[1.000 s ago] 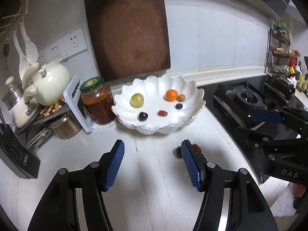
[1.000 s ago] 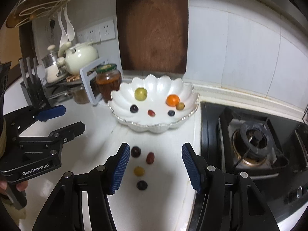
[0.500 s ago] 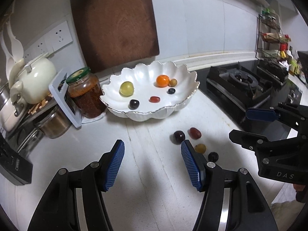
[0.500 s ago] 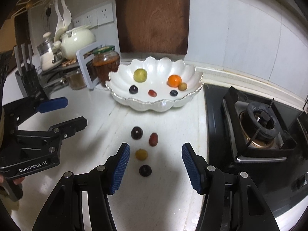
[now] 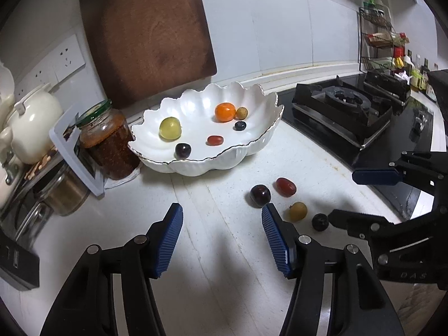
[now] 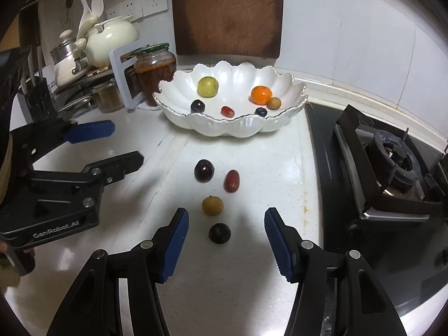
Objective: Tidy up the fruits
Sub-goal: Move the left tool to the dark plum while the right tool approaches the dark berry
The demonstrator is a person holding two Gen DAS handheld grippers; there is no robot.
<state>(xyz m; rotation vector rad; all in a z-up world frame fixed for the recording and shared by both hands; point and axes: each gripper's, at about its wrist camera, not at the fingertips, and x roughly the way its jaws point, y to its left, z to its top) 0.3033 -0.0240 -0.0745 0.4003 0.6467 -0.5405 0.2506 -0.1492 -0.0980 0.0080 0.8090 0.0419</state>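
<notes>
A white scalloped bowl (image 6: 282, 117) (image 5: 260, 145) holds several fruits, among them a green one (image 6: 207, 86) and an orange one (image 6: 261, 95). On the counter in front lie a dark plum (image 6: 204, 170) (image 5: 260, 194), a red date (image 6: 231, 181) (image 5: 286, 187), a yellow-brown longan (image 6: 212, 205) (image 5: 298, 211) and a dark berry (image 6: 219, 233) (image 5: 320, 221). My right gripper (image 6: 225, 235) is open and empty, its fingers either side of the dark berry. My left gripper (image 5: 222, 233) is open and empty, left of the loose fruits.
A jar of red sauce (image 5: 107, 142) stands left of the bowl, beside a white rack (image 5: 74, 156), pots and a cream teapot (image 6: 109, 40). A brown cutting board (image 5: 145, 33) leans on the tiled wall. A black gas stove (image 6: 389, 173) lies to the right.
Both grippers have drawn back and lower toward the counter. The loose fruits now sit closer to the right gripper's fingers. Both stay open.
</notes>
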